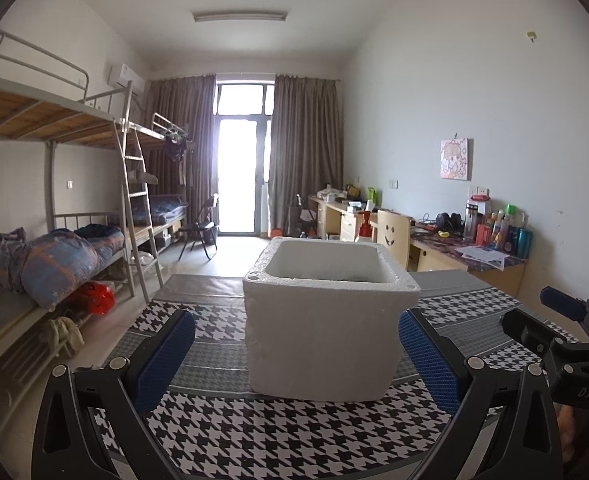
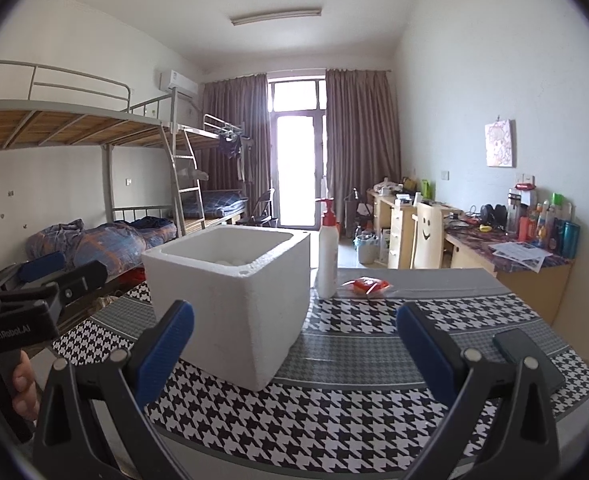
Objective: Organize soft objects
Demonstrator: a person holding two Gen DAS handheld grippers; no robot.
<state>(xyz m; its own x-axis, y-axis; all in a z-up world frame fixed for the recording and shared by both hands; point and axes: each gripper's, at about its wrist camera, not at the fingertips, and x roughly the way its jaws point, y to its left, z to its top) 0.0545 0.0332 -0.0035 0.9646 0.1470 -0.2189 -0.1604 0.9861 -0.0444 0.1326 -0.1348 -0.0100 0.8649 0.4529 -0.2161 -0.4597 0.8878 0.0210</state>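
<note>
A white foam box (image 1: 326, 320) stands on the houndstooth-covered table (image 1: 254, 432), directly ahead of my left gripper (image 1: 294, 356), which is open and empty. In the right wrist view the box (image 2: 234, 300) stands left of centre with pale round objects (image 2: 230, 262) just showing inside. My right gripper (image 2: 294, 344) is open and empty, to the right of the box. The right gripper shows at the right edge of the left wrist view (image 1: 566, 320); the left gripper shows at the left edge of the right wrist view (image 2: 42, 280).
A white pump bottle with a red top (image 2: 328, 252) stands behind the box, beside a small red packet (image 2: 368, 285). A dark phone (image 2: 530, 356) lies on the table at the right. Bunk beds (image 1: 54, 240) stand left, cluttered desks (image 1: 474, 248) right.
</note>
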